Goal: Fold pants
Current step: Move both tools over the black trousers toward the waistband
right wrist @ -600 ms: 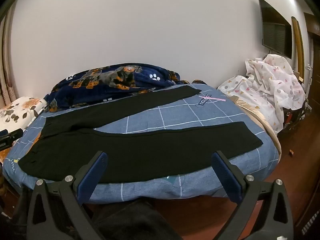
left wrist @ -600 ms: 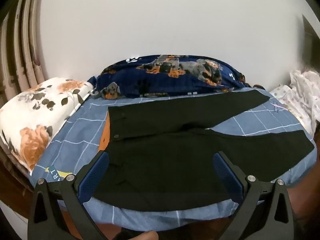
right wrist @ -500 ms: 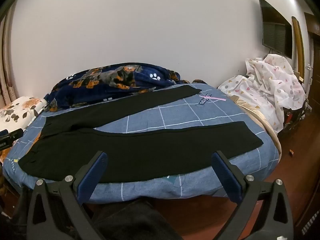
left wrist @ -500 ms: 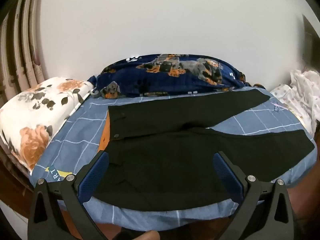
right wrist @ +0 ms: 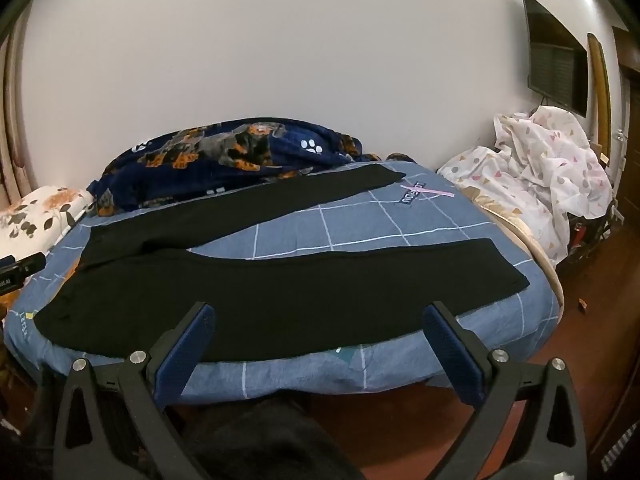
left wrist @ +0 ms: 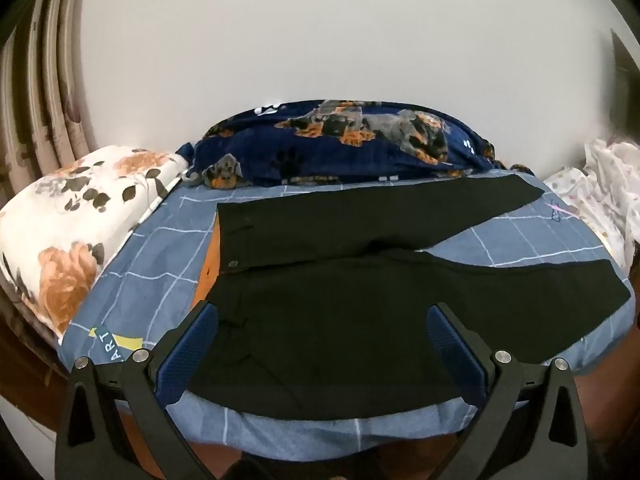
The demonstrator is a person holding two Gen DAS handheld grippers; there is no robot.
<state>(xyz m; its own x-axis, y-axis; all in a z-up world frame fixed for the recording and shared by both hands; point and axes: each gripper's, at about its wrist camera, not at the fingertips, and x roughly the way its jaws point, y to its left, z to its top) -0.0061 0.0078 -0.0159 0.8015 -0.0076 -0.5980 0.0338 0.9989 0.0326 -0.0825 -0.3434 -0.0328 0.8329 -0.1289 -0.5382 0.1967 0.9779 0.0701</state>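
Black pants (left wrist: 360, 300) spread flat, legs apart, along near edge of blue checked bed (right wrist: 360, 224), soft and limp, likely best pinched at waistband and hem; left gripper (left wrist: 320, 344) and right gripper (right wrist: 320, 344) wide open, empty, short of cloth.

Black pants (left wrist: 360, 304) (right wrist: 256, 292) are spread flat on the bed, unfolded, legs splayed apart in a V. The waistband, apparently with a button, is turned toward the pillow end.
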